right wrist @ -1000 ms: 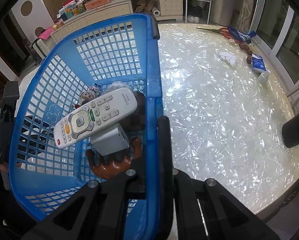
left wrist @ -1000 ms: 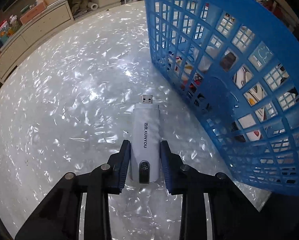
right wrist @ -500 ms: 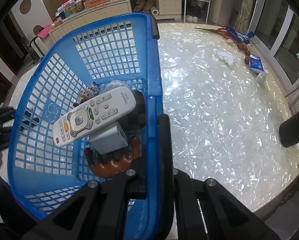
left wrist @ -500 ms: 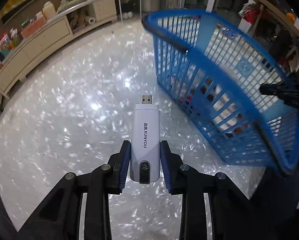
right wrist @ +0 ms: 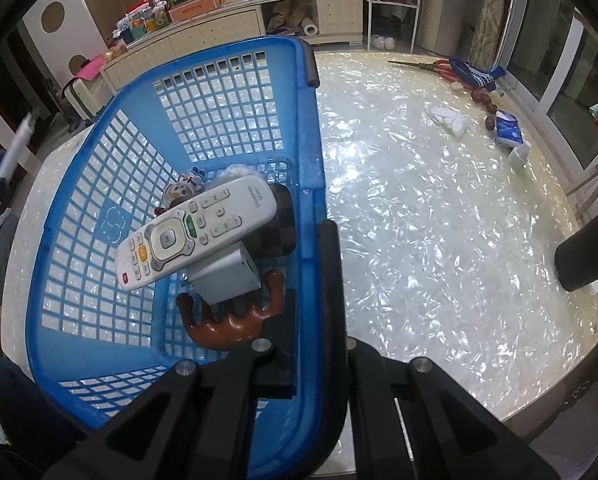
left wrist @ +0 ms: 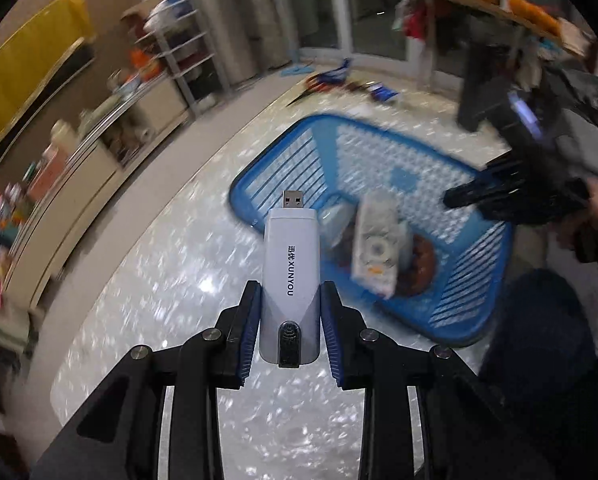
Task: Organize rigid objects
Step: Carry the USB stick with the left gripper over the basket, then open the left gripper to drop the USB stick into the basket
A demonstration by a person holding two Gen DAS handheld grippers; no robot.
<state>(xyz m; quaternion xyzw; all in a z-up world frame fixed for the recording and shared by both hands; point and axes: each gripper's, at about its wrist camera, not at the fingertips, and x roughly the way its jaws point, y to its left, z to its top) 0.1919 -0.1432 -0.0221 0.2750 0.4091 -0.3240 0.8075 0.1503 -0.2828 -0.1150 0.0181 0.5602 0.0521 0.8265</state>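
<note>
My left gripper (left wrist: 289, 308) is shut on a white USB dongle (left wrist: 290, 276) marked XUNYOU and holds it high above the table, plug forward, beside the blue basket (left wrist: 475, 312). My right gripper (right wrist: 313, 292) is shut on the near right rim of the blue basket (right wrist: 303, 128). Inside the basket lie a white remote control (right wrist: 195, 232), a grey adapter block (right wrist: 229, 276), a brown claw-shaped piece (right wrist: 235, 320), a dark checkered object (right wrist: 281, 224) and a small toy figure (right wrist: 183, 188). The remote also shows in the left wrist view (left wrist: 379, 248).
The white pearly table (right wrist: 439, 220) carries red scissors (right wrist: 439, 67), a blue striped cloth (right wrist: 473, 74), a white tissue (right wrist: 449, 118), a blue packet (right wrist: 507, 132) and brown beads (right wrist: 485, 100) at its far right edge. A black cylinder (right wrist: 587, 256) stands at the right.
My left gripper has lifted the dongle up off the table and now looks down into the basket from above. The right gripper and basket have stayed in place.
</note>
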